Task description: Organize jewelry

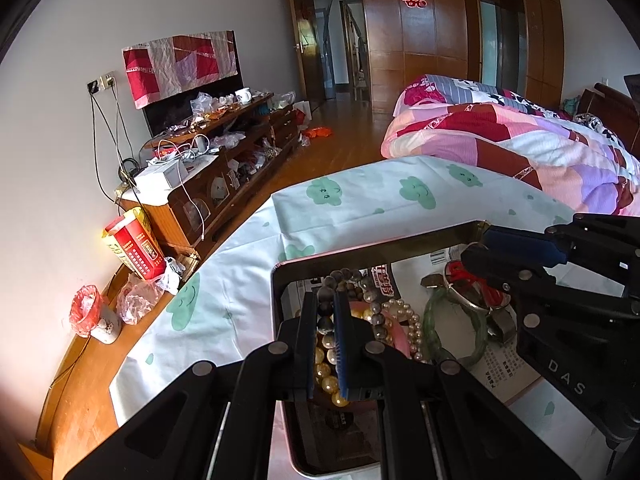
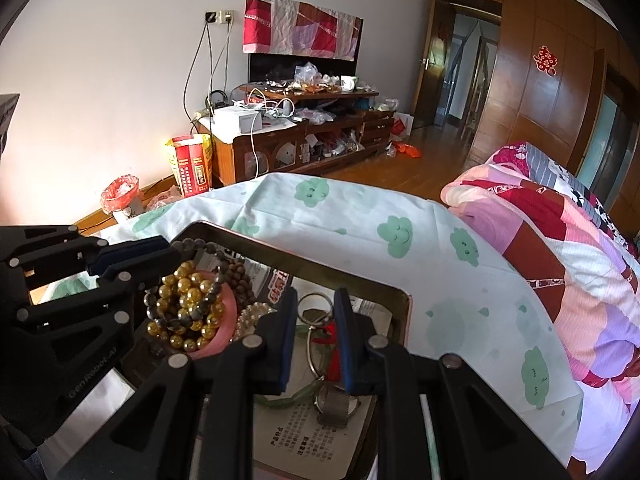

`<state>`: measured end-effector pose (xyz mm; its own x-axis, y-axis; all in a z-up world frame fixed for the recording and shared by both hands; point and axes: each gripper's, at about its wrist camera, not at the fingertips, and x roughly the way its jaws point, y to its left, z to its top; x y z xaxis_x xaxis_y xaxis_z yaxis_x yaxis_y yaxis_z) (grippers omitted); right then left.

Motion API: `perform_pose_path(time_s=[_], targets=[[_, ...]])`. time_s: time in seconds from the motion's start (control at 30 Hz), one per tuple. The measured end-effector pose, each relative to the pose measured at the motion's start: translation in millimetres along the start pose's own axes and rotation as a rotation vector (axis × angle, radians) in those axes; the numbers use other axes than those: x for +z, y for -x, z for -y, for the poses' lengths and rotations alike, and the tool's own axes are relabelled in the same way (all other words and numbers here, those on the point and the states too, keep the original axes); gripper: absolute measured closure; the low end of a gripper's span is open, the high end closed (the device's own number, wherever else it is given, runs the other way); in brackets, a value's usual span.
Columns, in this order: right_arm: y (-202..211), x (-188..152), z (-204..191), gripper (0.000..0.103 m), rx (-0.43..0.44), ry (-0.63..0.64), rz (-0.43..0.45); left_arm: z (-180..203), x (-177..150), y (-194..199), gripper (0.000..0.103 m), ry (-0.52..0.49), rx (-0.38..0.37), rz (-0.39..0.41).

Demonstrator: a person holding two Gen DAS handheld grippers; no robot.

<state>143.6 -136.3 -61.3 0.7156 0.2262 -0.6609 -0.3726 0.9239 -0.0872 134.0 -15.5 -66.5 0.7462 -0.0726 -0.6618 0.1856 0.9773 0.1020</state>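
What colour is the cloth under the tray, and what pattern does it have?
The cloth is pale white-mint with green smiling clouds; the right wrist view shows it best.

Across from me a white wall [image 2: 100, 60] backs a cluttered wooden cabinet [image 2: 296, 136]. Warm wood floor [image 1: 340, 136] runs to the brown wardrobe [image 1: 416, 40]. A patchwork quilt [image 1: 520, 140] covers the bed.

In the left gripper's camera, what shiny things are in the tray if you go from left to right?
Gold bead bracelet → pink bangle → pearl bracelet → green bangle → silver ring with red string, all inside the tray.
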Motion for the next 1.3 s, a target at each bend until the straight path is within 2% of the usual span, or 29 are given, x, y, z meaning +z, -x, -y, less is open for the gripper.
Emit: perform_pose_path(time_s=[0.43,0.47,0.5,0.53,0.57,0.6,0.73,1.03,1.3], targets=[[1,-6,-2,0.082,0.002,0.006,-0.008,0,-3,4,0.094,0.006,-0.011,-0.020],[2,-6,-3,0.082,0.000,0.006,-0.007,1,-3,5,0.087,0.003,-0.010,-0.026],[3,-7,-2,0.077,-0.006,0.004,-0.004,1,-3,6,0.069,0.002,-0.001,-0.026],[4,-8,-2,0.060,-0.010,0.003,-0.005,1,-4,10,0.055,0.008,0.022,-0.020],[7,-10,-2,0.053,-0.003,0.002,0.000,-1,-6,15,0.031,0.021,0.060,-0.003],[10,-12,-2,0.049,-0.003,0.001,0.011,-4,-7,20,0.020,0.031,0.083,0.016],[20,-19,-1,0.049,-0.031,-0.009,0.016,-13,-12,38,0.020,0.074,0.049,0.037],[64,-31,2,0.037,-0.068,-0.085,0.084,-16,-30,84,0.020,0.132,0.071,0.109],[83,-32,-5,0.033,-0.069,-0.081,0.127,-18,-33,101,0.020,0.147,0.076,0.133]])
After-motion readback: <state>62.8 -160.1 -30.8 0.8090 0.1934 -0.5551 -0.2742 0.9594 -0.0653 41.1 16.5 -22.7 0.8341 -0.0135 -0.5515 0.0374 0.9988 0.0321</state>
